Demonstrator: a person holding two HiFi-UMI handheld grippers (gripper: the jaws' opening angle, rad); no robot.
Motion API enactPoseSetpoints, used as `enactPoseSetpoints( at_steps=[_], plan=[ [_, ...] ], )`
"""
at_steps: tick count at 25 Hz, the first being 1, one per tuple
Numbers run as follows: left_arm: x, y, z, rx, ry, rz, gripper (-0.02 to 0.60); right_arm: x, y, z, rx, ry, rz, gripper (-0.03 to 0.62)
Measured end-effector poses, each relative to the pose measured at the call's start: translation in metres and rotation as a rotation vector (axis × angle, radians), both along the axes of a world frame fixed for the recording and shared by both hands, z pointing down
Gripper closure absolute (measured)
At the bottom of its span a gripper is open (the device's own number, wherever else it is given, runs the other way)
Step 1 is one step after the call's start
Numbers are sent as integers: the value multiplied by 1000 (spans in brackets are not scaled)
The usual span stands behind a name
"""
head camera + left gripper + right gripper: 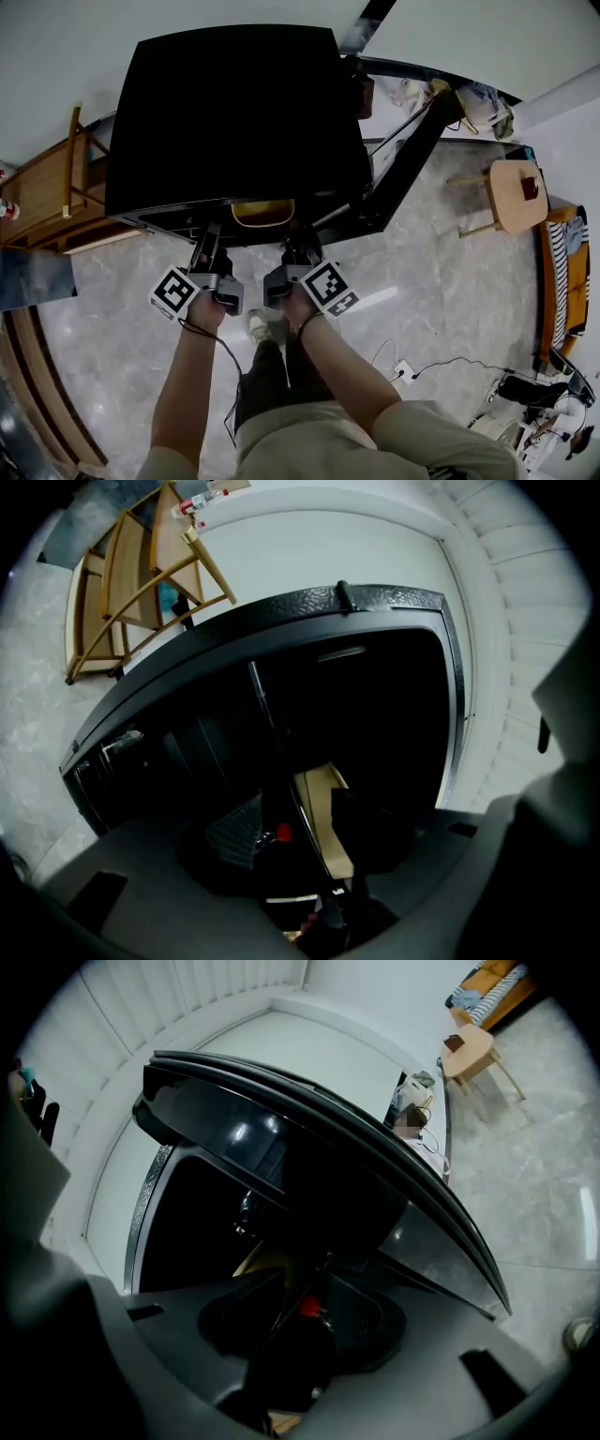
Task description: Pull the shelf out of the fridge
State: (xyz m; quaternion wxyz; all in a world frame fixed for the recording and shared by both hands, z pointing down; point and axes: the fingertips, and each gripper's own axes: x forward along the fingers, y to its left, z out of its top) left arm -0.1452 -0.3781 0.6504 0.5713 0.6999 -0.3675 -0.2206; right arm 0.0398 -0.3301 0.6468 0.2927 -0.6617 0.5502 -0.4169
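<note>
Reaching into the open fridge (pixel 225 112): left gripper (pixel 300 836) and right gripper (pixel 305 1314), jaws released and spread, probably astride the thin shelf (pixel 285 761) edge, not clamping.

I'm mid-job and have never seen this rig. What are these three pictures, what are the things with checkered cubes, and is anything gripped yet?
No robot: a person holds a two-jaw gripper in each hand. The head view looks steeply down from their head at a black fridge, its door open at the picture's right. The left gripper and right gripper reach into it; the marker cubes are part of them. The other two pictures come from cameras riding on each gripper, looking along its jaws. Both show the jaws apart with the thin edge of a tan shelf between them; neither visibly clamps it, so nothing looks gripped. A wooden stool stands on the grey floor.
</note>
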Motion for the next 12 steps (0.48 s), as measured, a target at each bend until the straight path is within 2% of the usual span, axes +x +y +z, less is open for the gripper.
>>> enactPoseSetpoints(
  at_steps=[5, 12],
  plan=[
    [7, -13, 4, -7, 78, -5, 370, 3, -10, 8, 22, -55, 59, 520],
    [9, -30, 7, -13, 151, -20, 386, 7, -27, 8, 71, -100, 87, 523]
  ],
)
